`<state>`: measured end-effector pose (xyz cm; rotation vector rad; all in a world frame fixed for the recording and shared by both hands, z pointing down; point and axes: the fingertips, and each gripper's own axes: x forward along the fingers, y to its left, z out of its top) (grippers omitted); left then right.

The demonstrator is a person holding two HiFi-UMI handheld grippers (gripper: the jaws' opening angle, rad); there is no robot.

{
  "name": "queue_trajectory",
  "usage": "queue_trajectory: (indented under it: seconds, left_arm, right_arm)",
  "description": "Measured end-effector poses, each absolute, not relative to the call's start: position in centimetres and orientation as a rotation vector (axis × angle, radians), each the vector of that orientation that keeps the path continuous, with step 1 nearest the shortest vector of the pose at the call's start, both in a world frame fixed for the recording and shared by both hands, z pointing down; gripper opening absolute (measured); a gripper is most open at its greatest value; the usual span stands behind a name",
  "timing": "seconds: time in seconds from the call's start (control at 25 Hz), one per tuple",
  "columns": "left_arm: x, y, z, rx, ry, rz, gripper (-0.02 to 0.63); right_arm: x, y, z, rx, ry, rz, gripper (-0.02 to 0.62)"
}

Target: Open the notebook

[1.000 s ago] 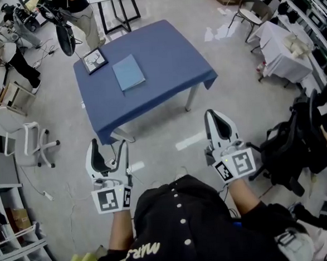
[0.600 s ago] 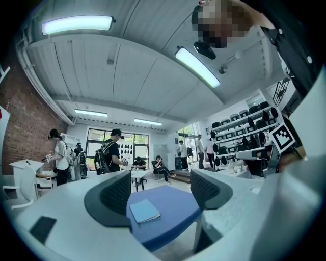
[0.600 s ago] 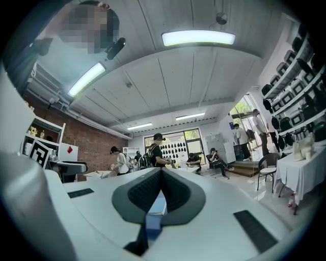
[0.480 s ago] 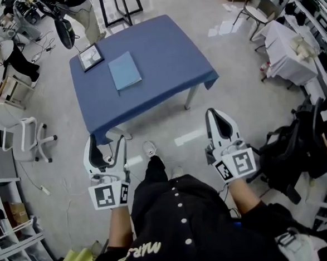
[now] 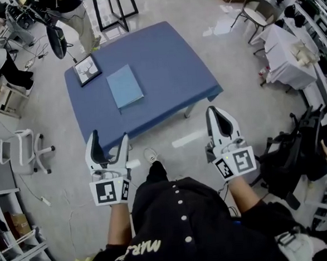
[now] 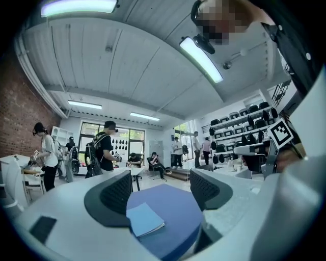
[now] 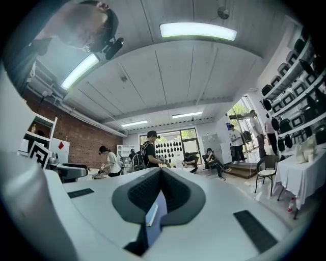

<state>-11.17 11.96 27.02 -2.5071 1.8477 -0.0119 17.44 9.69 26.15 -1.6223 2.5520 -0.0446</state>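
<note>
The thin light-blue notebook (image 5: 124,86) lies flat and closed on the blue-clothed bench (image 5: 175,54), on its left half, near a small dark-framed picture (image 5: 86,69) and well apart from both tools. It looks light and slim, with a cover sitting flush on the pages, so I'd expect it to slide on the cloth. A likely approach is to pin it near the spine and catch the free edge of the cover, though I can't tell from here which edge that is. The left tool (image 5: 108,142) hangs low in front of the person's body, its jaws spread wide and empty. The right tool (image 5: 216,118) sits level with it, jaws pressed together at the tips and gripping nothing. Both point forward towards the bench, forearms tucked at the waist.
</note>
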Motion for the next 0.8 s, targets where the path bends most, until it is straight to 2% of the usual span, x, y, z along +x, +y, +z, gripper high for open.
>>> queue_trajectory:
  seconds: [0.44, 0.8]
  left_arm:
    - [-16.3, -0.8, 25.7, -2.552, 1.743, 0.002, 0.351]
    - [-19.9, -7.5, 26.8, -2.558, 1.689, -0.100, 0.351]
  right_arm:
    - [11.4, -2.5, 24.1, -1.692, 2.520, -0.004, 0.002]
    - [8.5, -8.6, 24.9, -1.740, 2.505, -0.038, 0.002]
